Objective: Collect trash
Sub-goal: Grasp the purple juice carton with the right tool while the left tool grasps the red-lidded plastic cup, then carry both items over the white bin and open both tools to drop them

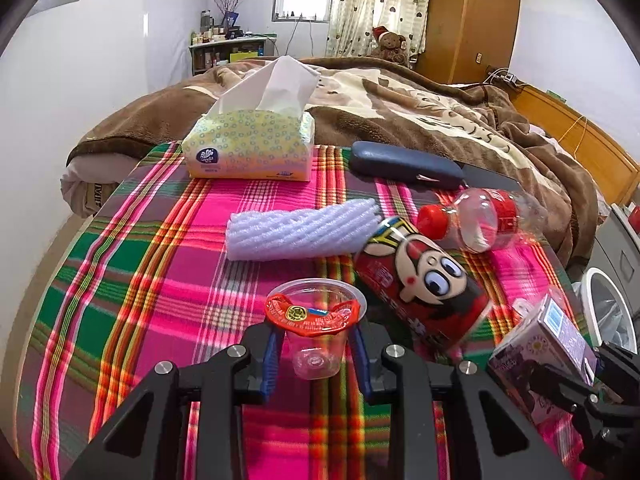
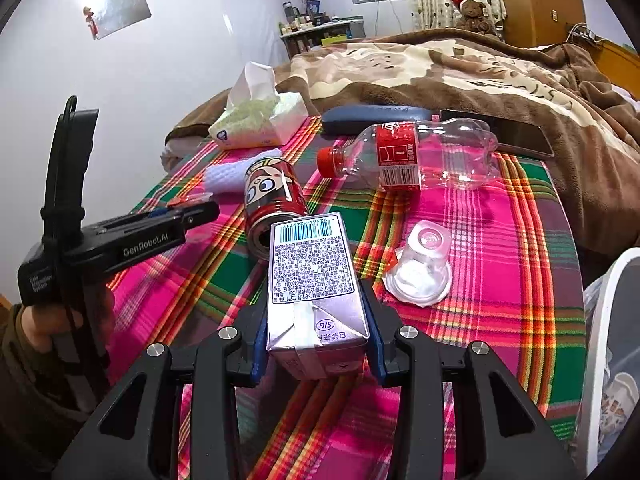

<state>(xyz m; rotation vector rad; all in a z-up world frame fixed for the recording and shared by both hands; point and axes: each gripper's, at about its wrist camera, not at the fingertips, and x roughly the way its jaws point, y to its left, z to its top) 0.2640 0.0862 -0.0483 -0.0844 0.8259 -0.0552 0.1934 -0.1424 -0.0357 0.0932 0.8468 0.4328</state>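
Plaid tablecloth, right hand-held gripper level — clamping carton

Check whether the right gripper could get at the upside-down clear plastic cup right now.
Probably not yet: the right gripper is shut on the purple drink carton. The upside-down clear plastic cup lies unobstructed just beyond, to its right.

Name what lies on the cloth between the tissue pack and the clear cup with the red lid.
A white foam net sleeve lies crosswise between the tissue pack and the clear cup; otherwise only plaid cloth. The left wrist view shows it.
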